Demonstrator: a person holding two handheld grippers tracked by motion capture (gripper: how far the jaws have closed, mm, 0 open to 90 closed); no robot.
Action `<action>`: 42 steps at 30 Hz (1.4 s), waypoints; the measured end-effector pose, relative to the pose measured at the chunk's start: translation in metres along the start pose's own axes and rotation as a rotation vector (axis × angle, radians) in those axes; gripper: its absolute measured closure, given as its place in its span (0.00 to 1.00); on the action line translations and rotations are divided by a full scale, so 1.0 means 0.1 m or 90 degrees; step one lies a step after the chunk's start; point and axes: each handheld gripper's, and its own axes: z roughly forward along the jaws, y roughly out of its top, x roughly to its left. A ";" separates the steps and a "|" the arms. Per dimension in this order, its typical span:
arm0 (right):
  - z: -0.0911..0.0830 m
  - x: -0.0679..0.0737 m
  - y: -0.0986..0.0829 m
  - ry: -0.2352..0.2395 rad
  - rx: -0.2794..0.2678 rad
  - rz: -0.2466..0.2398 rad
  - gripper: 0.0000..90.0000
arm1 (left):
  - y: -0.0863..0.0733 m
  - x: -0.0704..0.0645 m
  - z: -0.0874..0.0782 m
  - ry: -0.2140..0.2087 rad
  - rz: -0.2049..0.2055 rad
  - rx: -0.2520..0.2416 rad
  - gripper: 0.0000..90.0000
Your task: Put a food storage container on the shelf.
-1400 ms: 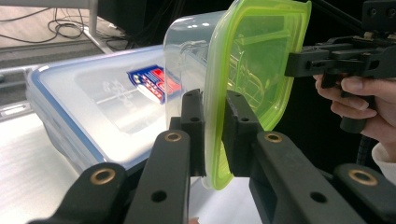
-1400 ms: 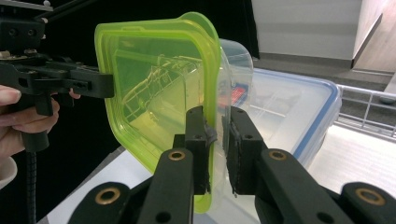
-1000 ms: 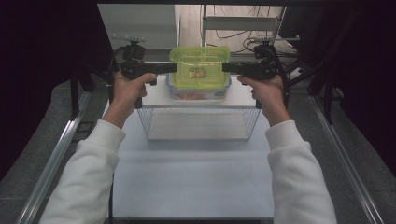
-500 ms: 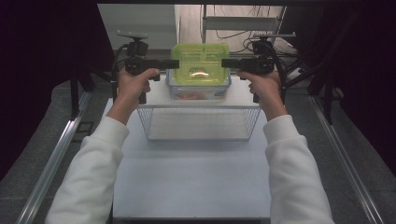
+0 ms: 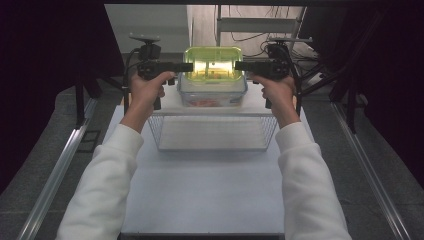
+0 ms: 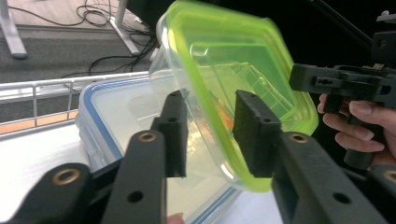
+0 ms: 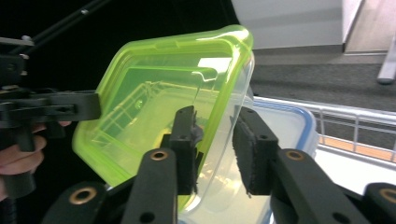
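A clear container with a lime-green lid [image 5: 213, 62] hangs tilted in the air at the far end of the table. My left gripper [image 5: 187, 66] is shut on its left rim and my right gripper [image 5: 239, 65] on its right rim. In the left gripper view the jaws [image 6: 212, 121] straddle the green-lidded container's [image 6: 233, 56] edge. In the right gripper view the jaws [image 7: 215, 140] clamp the green-lidded container's [image 7: 159, 88] opposite rim. Orange food shows faintly inside. Just below stands a clear container with a blue-rimmed lid [image 5: 212, 94].
A white wire basket [image 5: 215, 148] stands on the white table [image 5: 210, 195], just in front of the containers. Metal rails [image 5: 55, 175] run along both sides of the table. Cables and desk legs [image 5: 250, 30] lie beyond the far edge.
Both grippers have raised the green-lidded container a little and tipped it, so glare now covers the lid. The blue-rimmed container and the basket have not moved.
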 end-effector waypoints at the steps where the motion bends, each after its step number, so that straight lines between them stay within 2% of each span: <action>1: 0.01 -0.01 -0.01 0.002 -0.002 0.006 0.74 | 0.00 0.01 0.01 -0.002 -0.004 -0.001 0.68; 6: 0.05 -0.06 -0.04 0.005 -0.015 0.024 0.68 | 0.00 0.05 0.02 0.007 -0.017 -0.013 0.48; 8: 0.04 -0.07 -0.05 0.002 -0.021 0.025 0.62 | -0.01 0.06 0.02 0.007 -0.022 -0.025 0.44; 15: -0.07 -0.08 -0.05 0.005 -0.039 0.026 0.55 | -0.02 0.06 -0.01 0.002 -0.014 -0.024 0.40; 19: -0.15 -0.07 -0.06 0.008 -0.038 0.018 0.54 | -0.03 0.03 -0.04 -0.004 -0.015 -0.027 0.38; 21: -0.19 -0.07 -0.09 0.012 -0.035 0.016 0.53 | -0.05 0.03 -0.07 0.000 -0.010 -0.020 0.35; 28: -0.29 -0.06 -0.19 0.028 -0.027 0.017 0.51 | -0.10 0.05 -0.32 -0.024 -0.012 -0.031 0.30; 33: -0.41 -0.02 -0.25 0.044 -0.039 0.011 0.50 | -0.17 0.02 -0.53 -0.029 0.012 -0.030 0.29; 36: -0.49 0.03 -0.32 0.055 -0.032 -0.001 0.50 | -0.30 0.01 -0.65 -0.035 0.023 -0.028 0.29; 38: -0.54 0.05 -0.38 0.058 -0.028 -0.012 0.50 | -0.34 0.00 -0.68 -0.036 0.025 -0.025 0.29; 40: -0.57 0.06 -0.41 0.060 -0.026 -0.016 0.50 | -0.42 -0.02 -0.73 -0.032 0.037 -0.025 0.29; 42: -0.67 0.09 -0.54 0.057 -0.022 -0.036 0.49 | -0.52 -0.01 -0.77 -0.028 0.047 -0.016 0.29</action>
